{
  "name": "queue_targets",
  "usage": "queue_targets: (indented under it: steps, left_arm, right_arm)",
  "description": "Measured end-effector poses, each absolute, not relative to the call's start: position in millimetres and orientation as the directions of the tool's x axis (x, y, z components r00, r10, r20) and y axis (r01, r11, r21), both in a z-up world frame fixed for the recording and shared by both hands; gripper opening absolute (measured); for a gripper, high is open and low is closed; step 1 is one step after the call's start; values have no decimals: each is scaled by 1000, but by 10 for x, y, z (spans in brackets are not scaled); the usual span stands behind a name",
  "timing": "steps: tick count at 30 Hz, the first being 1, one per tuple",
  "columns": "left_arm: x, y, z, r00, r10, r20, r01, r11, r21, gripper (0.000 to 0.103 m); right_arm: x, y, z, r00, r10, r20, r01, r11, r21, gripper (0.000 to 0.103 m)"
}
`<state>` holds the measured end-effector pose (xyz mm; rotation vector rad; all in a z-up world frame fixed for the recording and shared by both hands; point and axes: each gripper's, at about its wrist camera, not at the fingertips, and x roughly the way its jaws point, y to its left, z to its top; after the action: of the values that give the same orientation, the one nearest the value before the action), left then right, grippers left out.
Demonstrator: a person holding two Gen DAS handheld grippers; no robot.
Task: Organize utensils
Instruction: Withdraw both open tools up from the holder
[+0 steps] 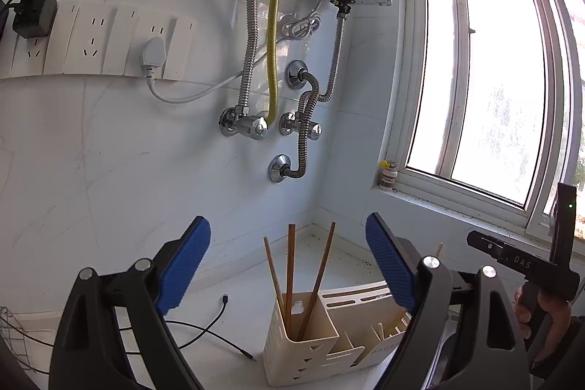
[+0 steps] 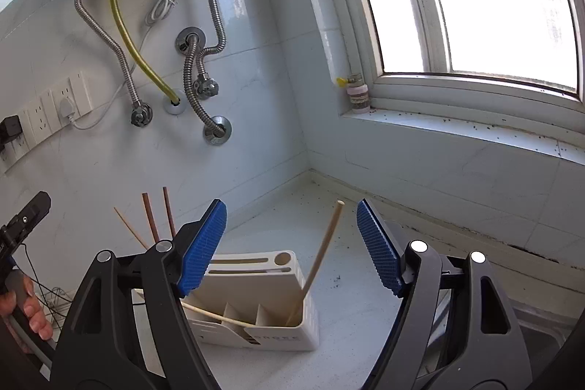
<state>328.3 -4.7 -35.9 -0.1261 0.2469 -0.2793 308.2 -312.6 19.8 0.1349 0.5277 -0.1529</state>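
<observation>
The left gripper [image 1: 289, 265], black-framed with ribbed blue pads, points almost level toward the white tiled wall, tipped slightly down. Its jaws stand wide apart with nothing between the pads. Below and beyond them, a cream plastic utensil holder [image 1: 318, 346] sits on the pale speckled countertop [image 1: 234, 328] near the corner. Its tall square cup at the left end holds three chopsticks: two dark brown wooden chopsticks [image 1: 290, 265] and a lighter bamboo chopstick [image 1: 272, 269], all standing upright and leaning apart.

The right gripper [image 2: 290, 243], of the same build, tilts more steeply down at the holder [image 2: 289, 331] from the other side. Its jaws are also spread, gripping nothing. One pale bamboo chopstick [image 2: 325, 243] stands leaning in the holder's right-end compartment, its tip rising between the two blue pads as seen from this camera, but clear of both. Another pale chopstick [image 2: 219, 316] lies slanted across the divided middle compartments.

In the right wrist view, the person's left hand [image 2: 25, 313] wraps the grip of the left tool at the lower left edge. In the left wrist view, the right hand [image 1: 541, 313] clasps the handle of the right tool at the lower right.
</observation>
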Motion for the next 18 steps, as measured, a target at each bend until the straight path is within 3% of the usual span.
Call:
queue_targets:
  steps: [9,12,18]
  left_arm:
    - [3180,-86,-367,935,-274,-224,247,958,-143,97]
    - [3148,-112,-356,933,-282,-223,257,957,-138,97]
    - [3092,-167,-320,929,-296,-221,275,954,-123,97]
  right_arm:
    - [2732,-3569,-24,787,-180,-590,260,964,52,72]
    - [2649,-3706,-130,744,-182,-643,249,969,13,78]
    - [2503,-4002,-558,598,-184,-780,207,976,-71,78]
